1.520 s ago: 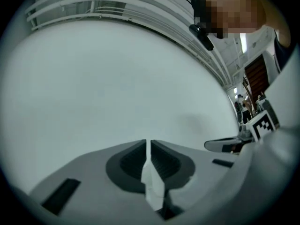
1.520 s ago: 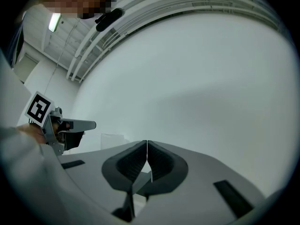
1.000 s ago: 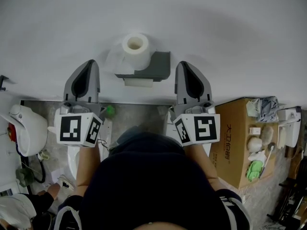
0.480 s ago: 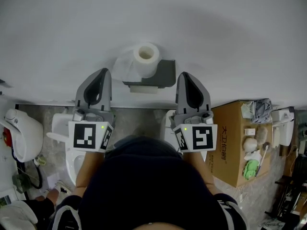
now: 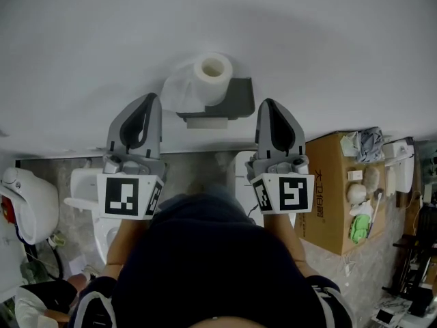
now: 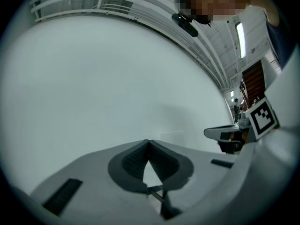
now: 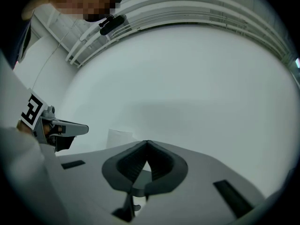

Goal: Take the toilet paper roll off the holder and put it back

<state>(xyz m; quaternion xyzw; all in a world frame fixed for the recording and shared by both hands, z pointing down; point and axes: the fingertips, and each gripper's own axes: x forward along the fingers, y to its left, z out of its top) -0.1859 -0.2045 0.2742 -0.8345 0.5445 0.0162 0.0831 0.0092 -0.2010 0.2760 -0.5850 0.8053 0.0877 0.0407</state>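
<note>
Plain white wall (image 5: 307, 33) up top, brown cardboard box (image 5: 328, 197) on floor at right. Grey left gripper (image 5: 149, 104) & grey right gripper (image 5: 270, 108) — both w/ jaws fully together, nothing held. Dark grey wall holder (image 5: 237, 98) carries white toilet paper roll (image 5: 213, 74) — between grippers, apart from both.

White wall (image 5: 328, 39), plain. Cardboard box (image 5: 329, 210) at right, small items (image 5: 356, 194) and a grey cloth (image 5: 369, 144) on top. White rounded fixture (image 5: 24, 203) at left
</note>
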